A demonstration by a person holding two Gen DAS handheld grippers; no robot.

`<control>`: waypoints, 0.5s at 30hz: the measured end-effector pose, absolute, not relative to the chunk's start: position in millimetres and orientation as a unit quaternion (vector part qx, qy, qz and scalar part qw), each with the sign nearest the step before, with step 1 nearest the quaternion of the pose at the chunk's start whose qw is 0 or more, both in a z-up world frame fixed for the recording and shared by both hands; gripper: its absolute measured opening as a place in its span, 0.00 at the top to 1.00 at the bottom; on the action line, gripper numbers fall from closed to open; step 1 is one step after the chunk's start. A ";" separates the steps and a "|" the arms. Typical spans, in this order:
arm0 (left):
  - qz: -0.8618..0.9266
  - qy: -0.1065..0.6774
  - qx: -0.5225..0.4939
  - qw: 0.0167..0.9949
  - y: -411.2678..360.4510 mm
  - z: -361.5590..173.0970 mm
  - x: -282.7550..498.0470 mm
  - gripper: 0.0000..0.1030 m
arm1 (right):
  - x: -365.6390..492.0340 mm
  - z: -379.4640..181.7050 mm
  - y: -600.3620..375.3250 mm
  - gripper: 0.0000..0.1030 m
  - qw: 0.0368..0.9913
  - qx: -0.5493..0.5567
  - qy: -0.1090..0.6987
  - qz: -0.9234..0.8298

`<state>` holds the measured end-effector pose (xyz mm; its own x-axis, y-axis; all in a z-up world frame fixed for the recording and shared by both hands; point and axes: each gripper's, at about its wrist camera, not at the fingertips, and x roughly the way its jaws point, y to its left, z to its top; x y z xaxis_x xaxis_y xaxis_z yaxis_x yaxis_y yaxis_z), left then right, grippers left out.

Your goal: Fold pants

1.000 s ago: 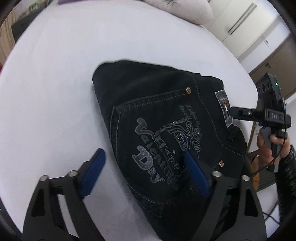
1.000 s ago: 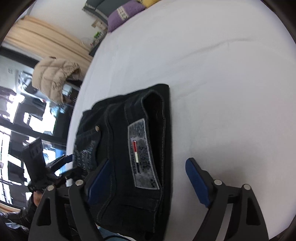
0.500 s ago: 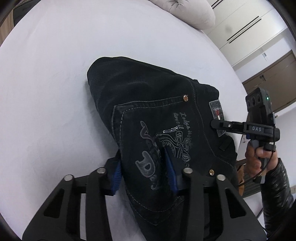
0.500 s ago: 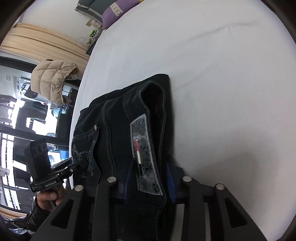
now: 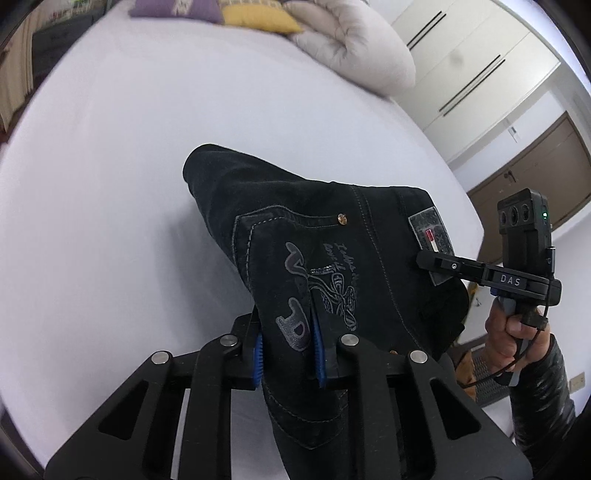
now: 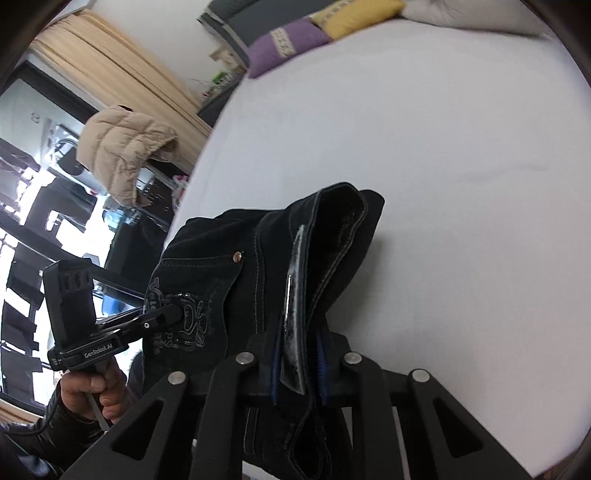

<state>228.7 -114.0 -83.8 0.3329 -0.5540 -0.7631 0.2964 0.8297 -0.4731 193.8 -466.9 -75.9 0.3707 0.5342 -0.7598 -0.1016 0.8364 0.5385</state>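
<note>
- Left gripper (image 5: 287,353): jaws narrow, blue pads (image 5: 258,356) clamped on the printed back-pocket area of the folded black pants (image 5: 332,266).
- Right gripper (image 6: 299,365): jaws narrow, clamped on the waistband edge bearing the grey brand patch (image 6: 293,314).
- Folded black pants: held as a compact bundle by both grippers, near side raised, far end close to or resting on the white bed sheet (image 5: 110,184); contact there cannot be confirmed.
- Visible on the top face from the left wrist view: grey pocket print (image 5: 317,288), copper rivet (image 5: 342,219), pale stitching.
- Seen from the left wrist view: right gripper body marked "DAS" at the right side of the pants, gripped by a hand (image 5: 509,339) in a dark sleeve.
- Seen from the right wrist view: left gripper body at the left side of the pants, gripped by the other hand (image 6: 92,391).
- Farther on the bed: grey duvet (image 5: 354,44), yellow pillow (image 5: 258,18), purple pillow (image 5: 173,7).
- Beyond the bed: white wardrobe (image 5: 472,66), beige puffer jacket (image 6: 122,155), tan curtain (image 6: 110,70).
</note>
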 end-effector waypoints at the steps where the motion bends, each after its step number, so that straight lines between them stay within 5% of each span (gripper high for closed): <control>1: -0.261 0.510 -0.122 0.811 -108.6 -78.2 235.2 0.82 | 202.9 -71.6 -461.0 0.83 0.802 0.207 0.522 0.203; 9: -0.222 0.487 -0.094 0.840 -54.3 -43.9 320.1 0.82 | 307.0 -51.4 -397.7 0.83 0.810 0.199 0.502 0.228; 15: -0.219 0.501 -0.131 0.827 -19.3 -79.9 374.2 0.82 | 364.2 -84.6 -375.7 0.83 0.797 0.219 0.521 0.212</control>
